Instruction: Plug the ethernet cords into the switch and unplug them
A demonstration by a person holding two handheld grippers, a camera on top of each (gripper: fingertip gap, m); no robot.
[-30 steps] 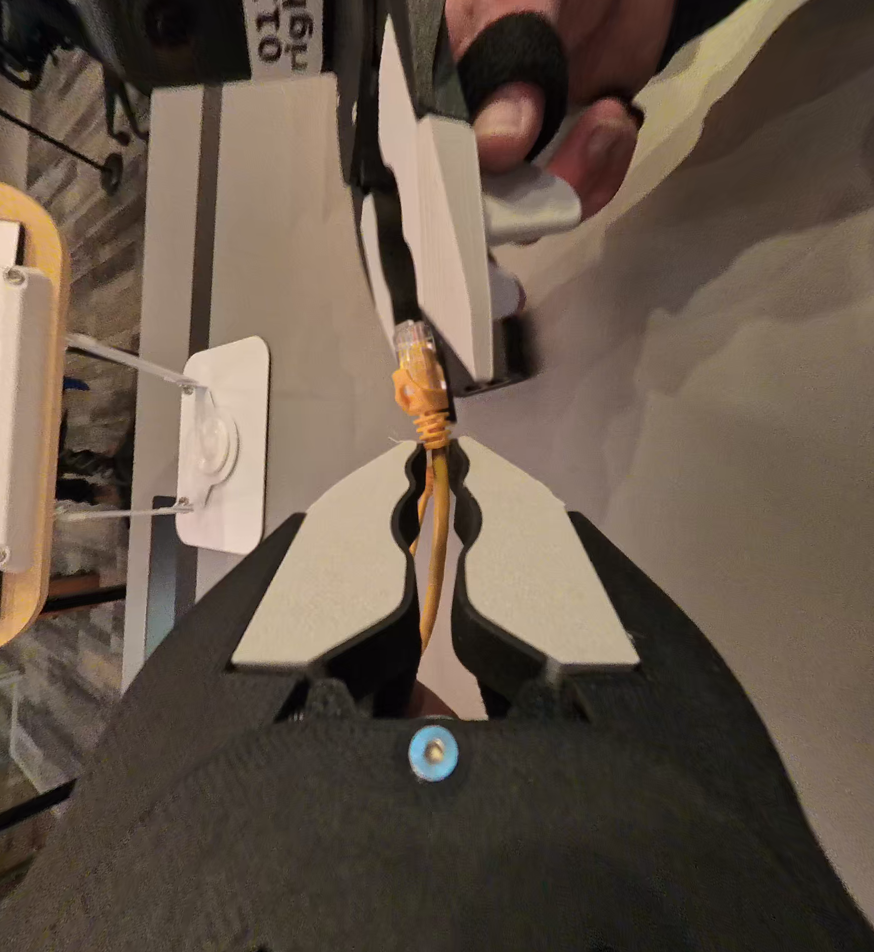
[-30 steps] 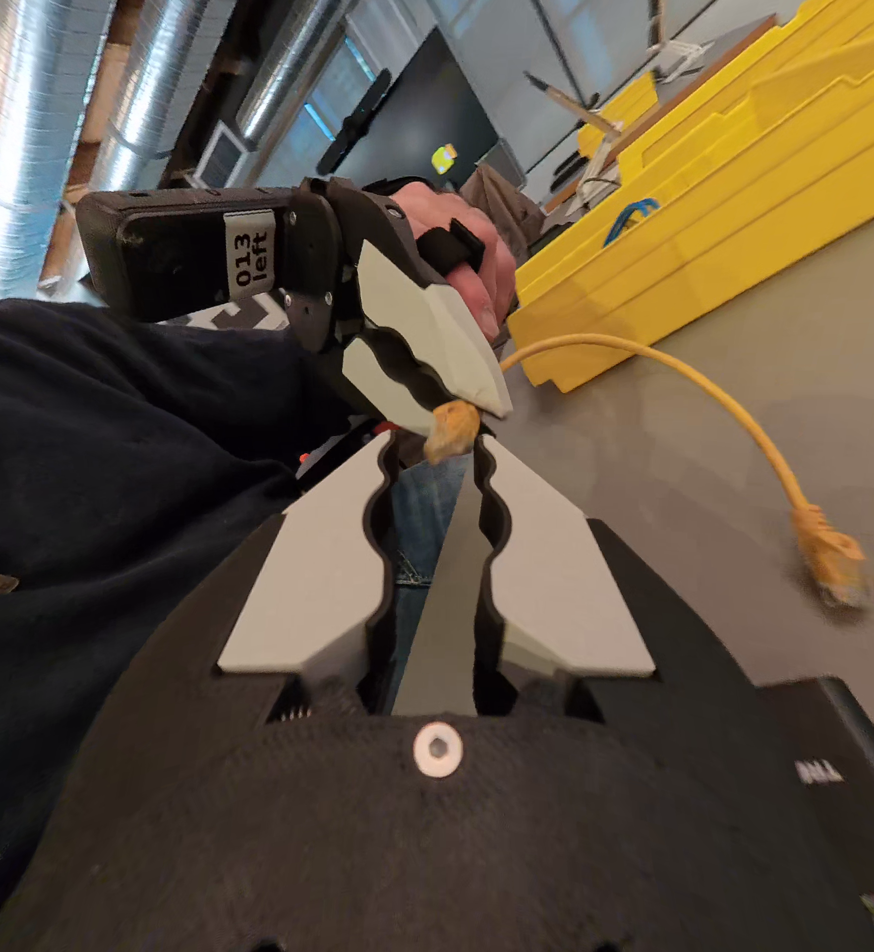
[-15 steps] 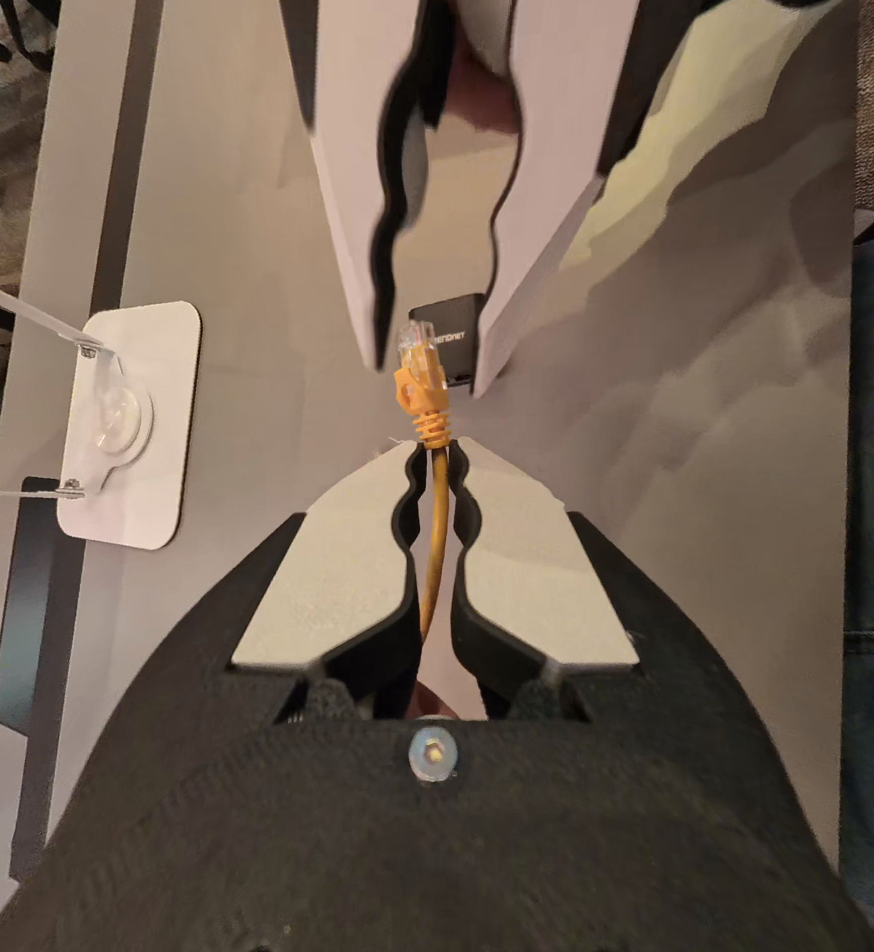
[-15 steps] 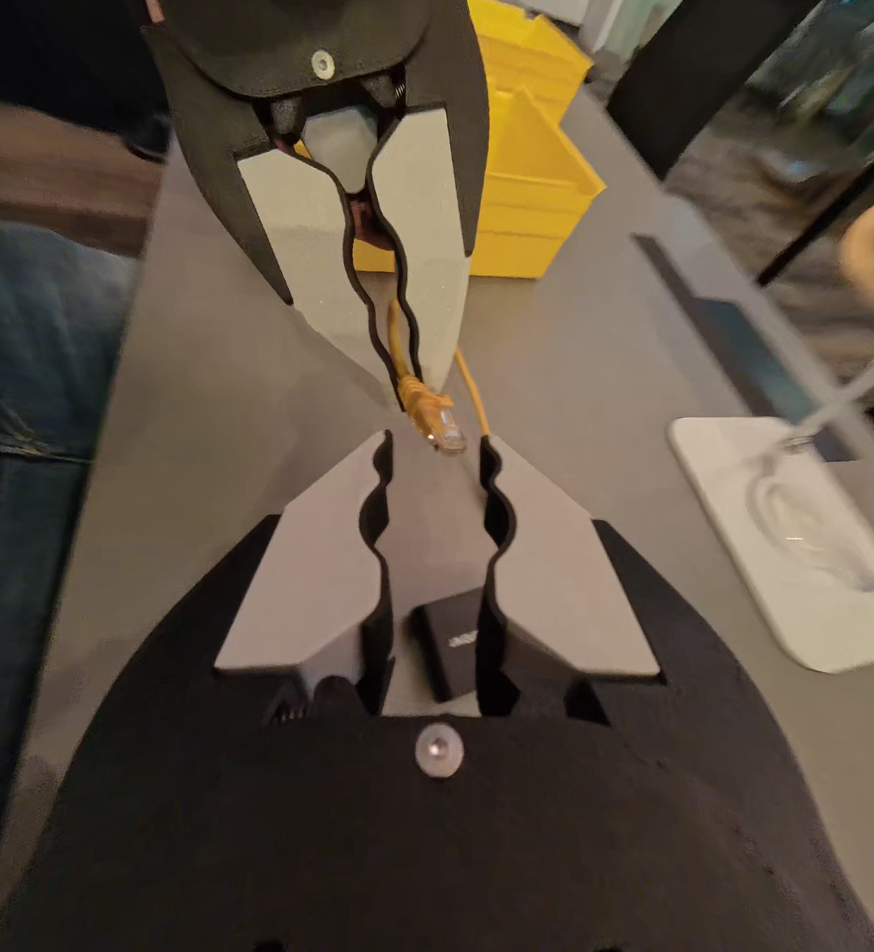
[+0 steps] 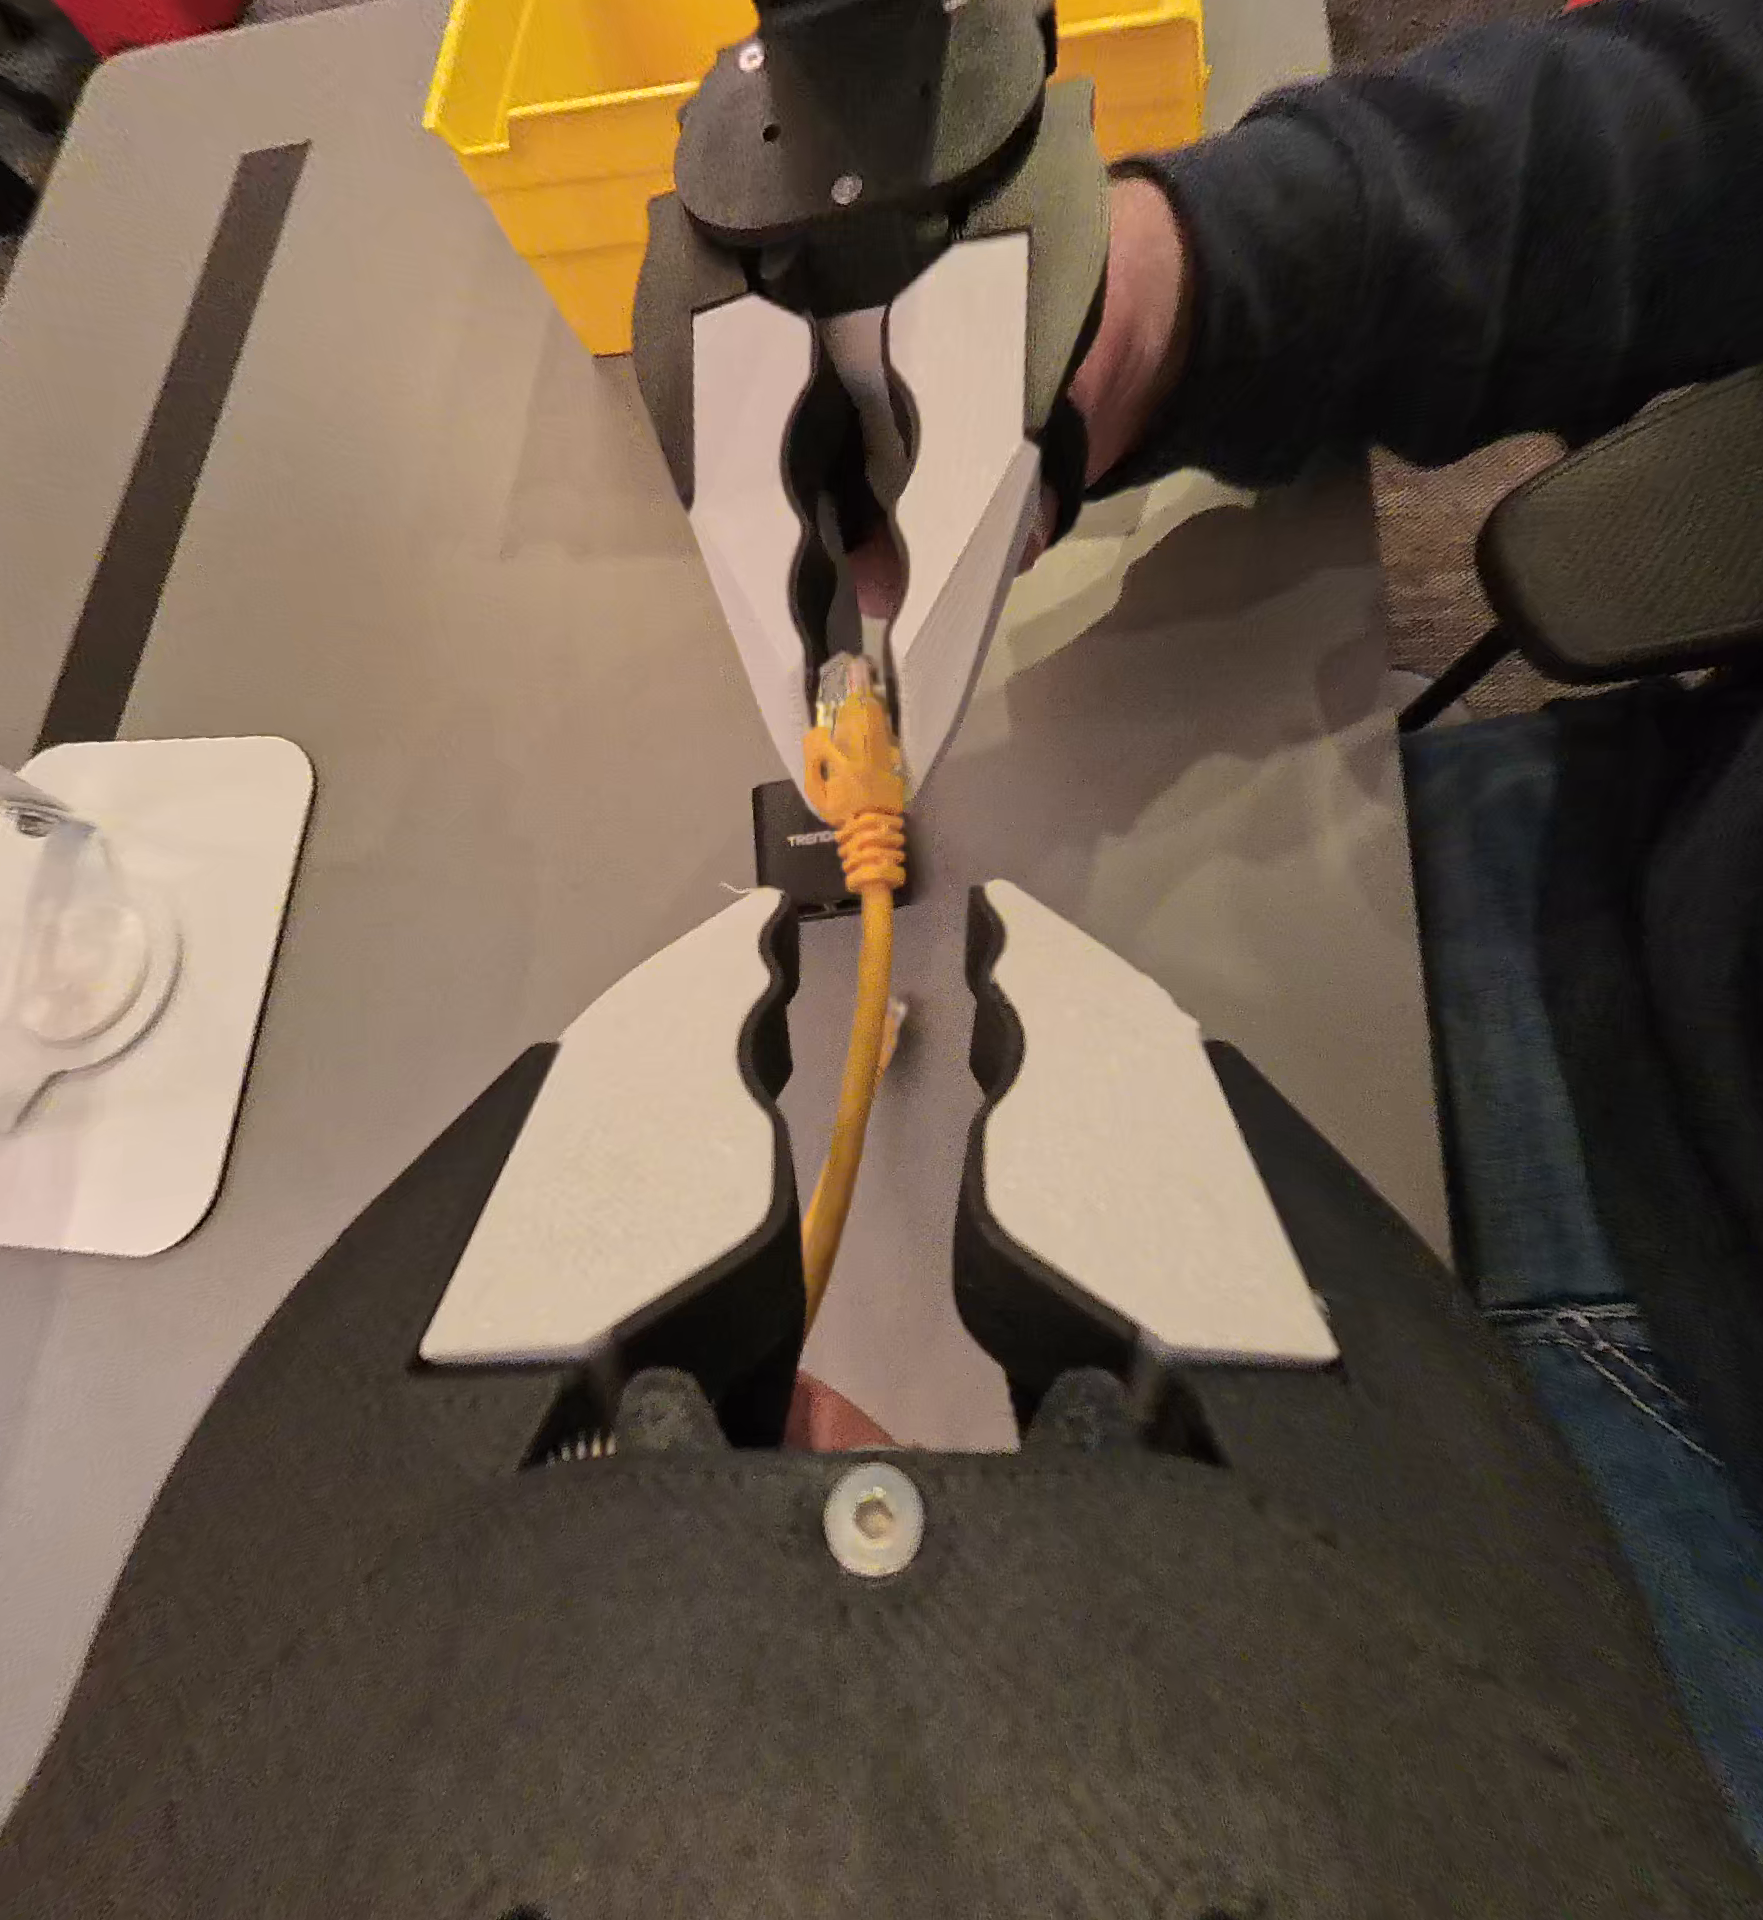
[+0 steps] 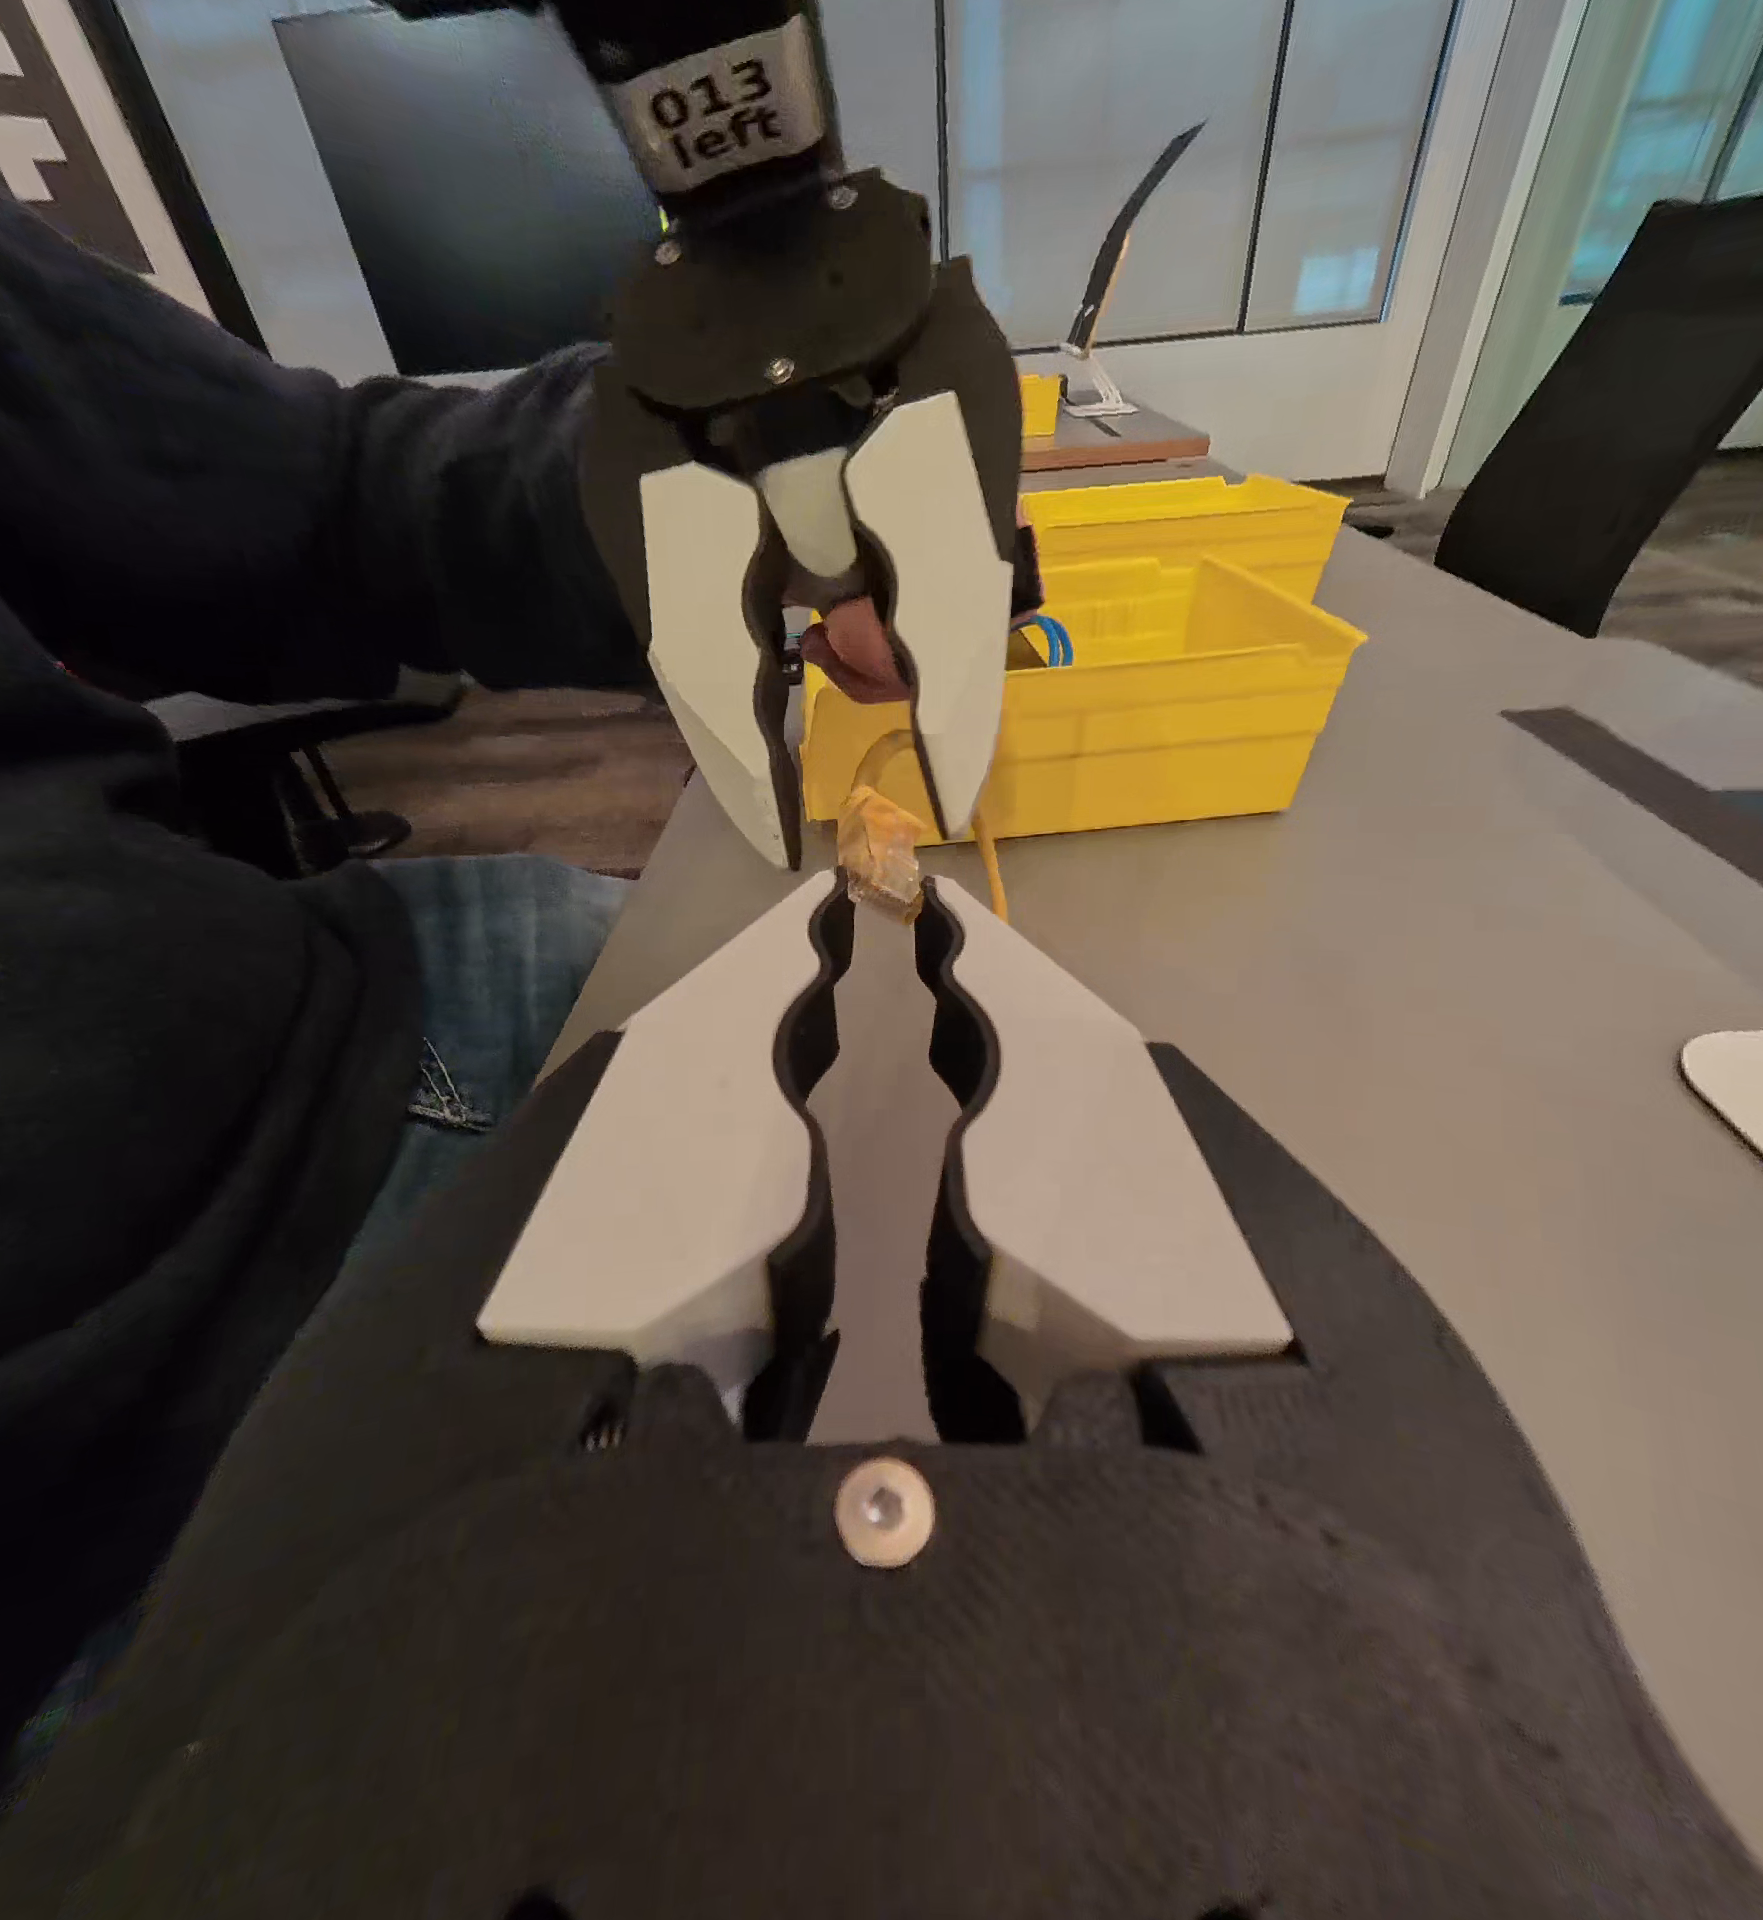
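Note:
An orange ethernet cord (image 5: 861,1060) runs between my left gripper's fingers and ends in a clear-tipped plug (image 5: 853,743). My left gripper (image 5: 877,896) is open, its fingers standing apart on either side of the cord. My right gripper (image 5: 861,767) comes in from the far side, shut on the plug; in the right wrist view the plug (image 6: 882,857) sits at my right gripper's tips (image 6: 884,889), with the left gripper (image 6: 866,844) facing it. The small black switch (image 5: 789,860) lies on the grey table (image 5: 420,582) just under the plug. The switch is hidden in the right wrist view.
Yellow bins (image 5: 565,156) stand at the table's far end and show in the right wrist view (image 6: 1168,727) with blue cord inside. A white stand base (image 5: 118,987) lies at the left. A dark strip (image 5: 170,436) runs along the table. A person's jeans leg (image 5: 1583,1143) and chair armrest (image 5: 1666,540) are on the right. The tips of both grippers are at nearly the same place.
My left gripper has opened and let go of the cord. My right gripper has closed on the plug. Both views have swung round to face each other over the switch.

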